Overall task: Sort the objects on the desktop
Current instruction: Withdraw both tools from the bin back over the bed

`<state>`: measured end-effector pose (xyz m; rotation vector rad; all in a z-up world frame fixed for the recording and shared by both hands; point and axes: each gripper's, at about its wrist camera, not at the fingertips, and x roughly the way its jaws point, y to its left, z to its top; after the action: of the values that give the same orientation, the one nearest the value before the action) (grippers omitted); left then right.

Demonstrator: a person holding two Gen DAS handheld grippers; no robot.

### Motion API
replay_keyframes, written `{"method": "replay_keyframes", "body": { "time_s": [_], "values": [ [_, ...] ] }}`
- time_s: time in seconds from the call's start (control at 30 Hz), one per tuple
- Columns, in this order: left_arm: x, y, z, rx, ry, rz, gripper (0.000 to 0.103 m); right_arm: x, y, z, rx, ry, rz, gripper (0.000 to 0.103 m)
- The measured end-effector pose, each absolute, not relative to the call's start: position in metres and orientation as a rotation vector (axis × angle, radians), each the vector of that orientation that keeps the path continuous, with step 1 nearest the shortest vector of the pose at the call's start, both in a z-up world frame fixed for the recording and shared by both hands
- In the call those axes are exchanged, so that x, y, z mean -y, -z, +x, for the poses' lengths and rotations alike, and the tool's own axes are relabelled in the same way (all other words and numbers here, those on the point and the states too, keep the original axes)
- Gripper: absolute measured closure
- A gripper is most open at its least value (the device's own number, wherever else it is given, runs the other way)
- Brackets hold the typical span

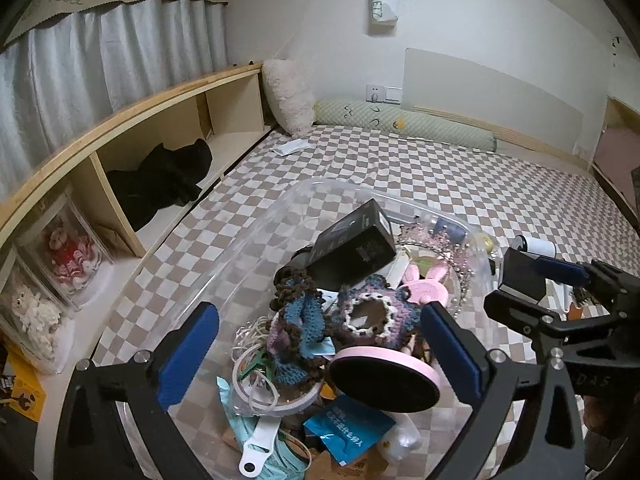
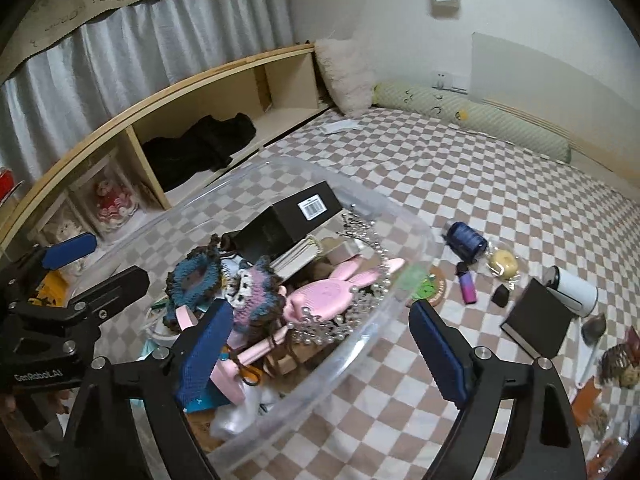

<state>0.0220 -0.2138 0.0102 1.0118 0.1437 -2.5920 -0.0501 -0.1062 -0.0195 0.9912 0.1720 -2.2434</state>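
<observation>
A clear plastic bin point(image 1: 256, 236) point(image 2: 404, 292) on the checkered bed holds a black box point(image 1: 354, 246) point(image 2: 296, 216), crochet pieces point(image 1: 296, 320) point(image 2: 256, 296), a pink bunny comb point(image 2: 340, 286), a pink round mirror point(image 1: 384, 380), a bead tiara and packets. My left gripper point(image 1: 320, 354) is open above the bin's near end, empty. My right gripper point(image 2: 324, 354) is open over the bin's right rim, empty. On the bed right of the bin lie a blue jar point(image 2: 466, 240), a purple lighter point(image 2: 467, 286), a black notebook point(image 2: 538, 322) and a white bottle point(image 2: 574, 290).
A wooden shelf point(image 1: 120, 128) runs along the left with black cloth point(image 1: 168, 180) and boxed dolls point(image 1: 64, 252). A green bolster point(image 2: 472, 120) and fluffy pillow point(image 1: 288, 96) lie at the head. Small clutter sits at the far right point(image 2: 616, 364).
</observation>
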Motion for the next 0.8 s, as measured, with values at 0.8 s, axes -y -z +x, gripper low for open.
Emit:
{"method": "replay_keyframes", "body": {
  "time_s": [0.8],
  "values": [
    [0.163, -0.06, 0.04, 0.001, 2.653, 0.839, 0.0, 0.024, -0.035, -0.037, -0.141, 2.392, 0.903, 0.0]
  ]
}}
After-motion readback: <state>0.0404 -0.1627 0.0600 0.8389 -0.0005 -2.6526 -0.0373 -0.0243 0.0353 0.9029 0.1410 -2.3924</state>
